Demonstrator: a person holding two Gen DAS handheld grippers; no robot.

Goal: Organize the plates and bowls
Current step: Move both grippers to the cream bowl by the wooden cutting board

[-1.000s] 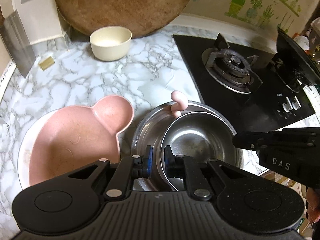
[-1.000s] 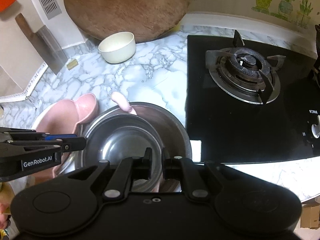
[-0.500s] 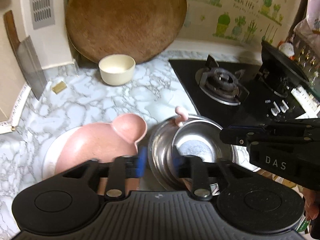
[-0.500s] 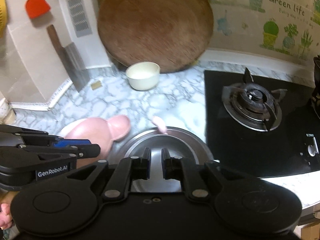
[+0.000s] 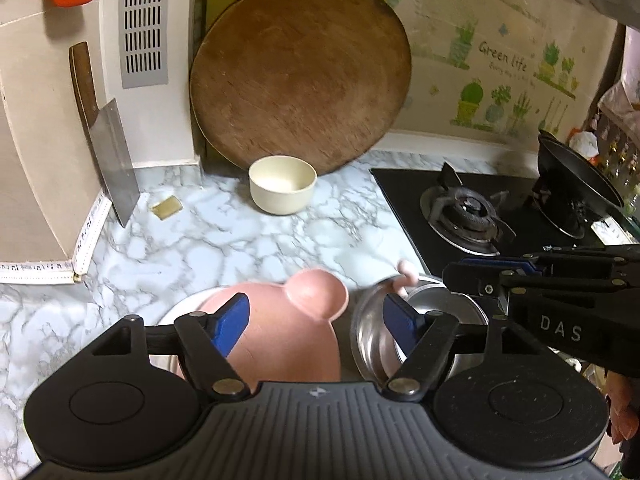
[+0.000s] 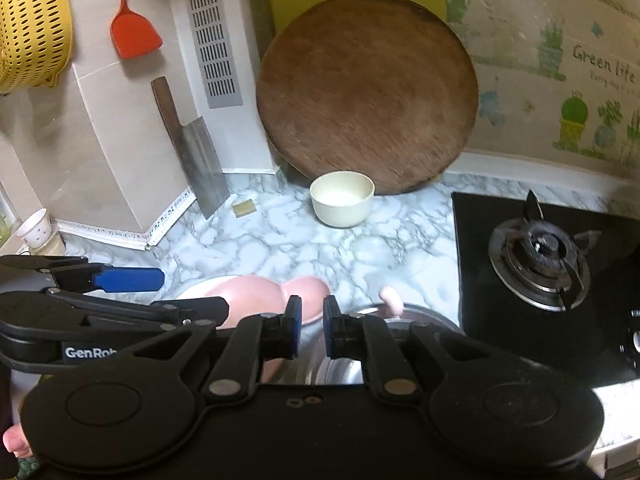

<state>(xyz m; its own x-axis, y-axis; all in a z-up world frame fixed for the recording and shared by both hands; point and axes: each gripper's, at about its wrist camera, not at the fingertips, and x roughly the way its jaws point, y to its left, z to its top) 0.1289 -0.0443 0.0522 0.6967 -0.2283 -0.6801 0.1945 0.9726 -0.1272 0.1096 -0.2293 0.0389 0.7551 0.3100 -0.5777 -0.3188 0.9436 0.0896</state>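
A pink bear-shaped plate (image 5: 280, 320) lies on a white plate (image 5: 176, 312) on the marble counter. Right of it sit nested steel bowls (image 5: 440, 308) with a pink handle (image 5: 406, 272) poking up at their far rim. My left gripper (image 5: 316, 320) hovers above the gap between plate and bowls, its jaws opening with nothing between them. My right gripper (image 6: 311, 332) is shut and empty above the steel bowls (image 6: 424, 318), and it shows from the side (image 5: 452, 280). A cream bowl (image 5: 282, 190) stands at the back.
A round wooden board (image 5: 300, 76) leans on the back wall behind the cream bowl (image 6: 342, 198). A cleaver (image 5: 108, 152) stands at the left wall beside a small yellow block (image 5: 166, 207). At the right, a black gas hob (image 6: 540, 252) carries a dark pan (image 5: 576, 176).
Both grippers have drawn back and up from the steel bowls. The left jaws, shut at the inner bowl's rim before, have spread wide. The right jaws stayed shut.
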